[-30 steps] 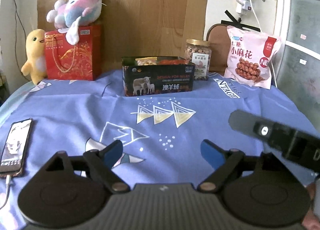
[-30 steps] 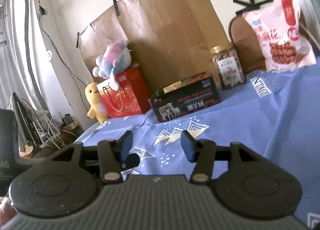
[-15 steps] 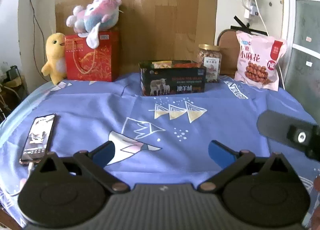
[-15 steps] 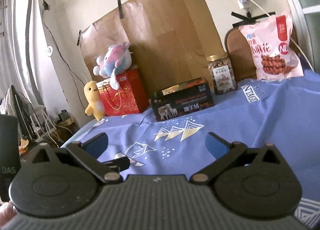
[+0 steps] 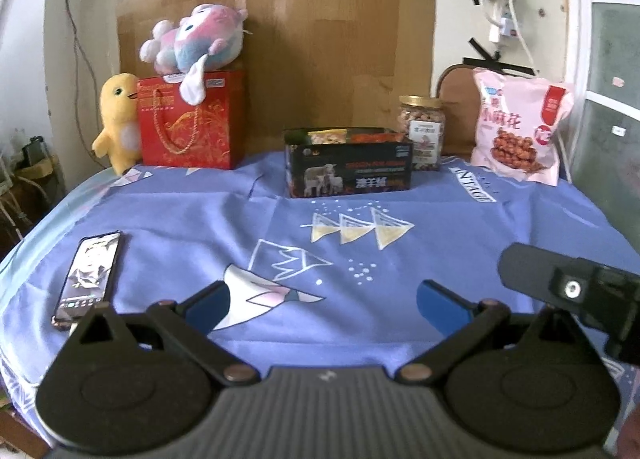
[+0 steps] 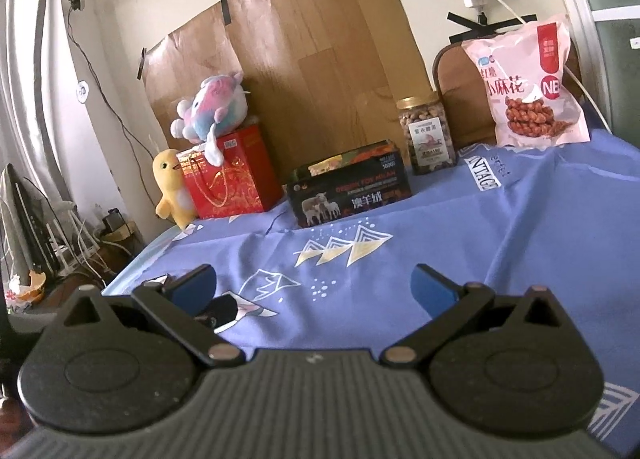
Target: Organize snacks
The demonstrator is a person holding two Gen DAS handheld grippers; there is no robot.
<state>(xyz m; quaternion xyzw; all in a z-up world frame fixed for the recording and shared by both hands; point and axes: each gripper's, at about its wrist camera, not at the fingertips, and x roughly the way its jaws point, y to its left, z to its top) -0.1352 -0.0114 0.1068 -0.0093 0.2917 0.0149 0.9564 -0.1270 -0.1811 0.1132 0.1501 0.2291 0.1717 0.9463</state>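
Note:
A dark open box (image 5: pixel 349 163) with snack packets inside stands at the back middle of the blue tablecloth (image 5: pixel 280 243); it also shows in the right wrist view (image 6: pixel 352 189). A jar of nuts (image 5: pixel 422 132) (image 6: pixel 429 136) stands just right of it. A pink snack bag (image 5: pixel 519 131) (image 6: pixel 528 87) leans at the back right. My left gripper (image 5: pixel 324 301) is open and empty near the front edge. My right gripper (image 6: pixel 314 285) is open and empty, also over the near cloth. Part of the right gripper (image 5: pixel 568 291) shows in the left wrist view.
A red gift bag (image 5: pixel 192 121) with a plush toy (image 5: pixel 196 39) on top stands at the back left, beside a yellow plush (image 5: pixel 116 121). A phone (image 5: pixel 90 273) lies at the front left. Cardboard (image 5: pixel 320 39) covers the wall behind.
Both grippers have opened wider, the right one from nearly shut. Both have drawn back from the box and tilted up, so more of the table and wall shows.

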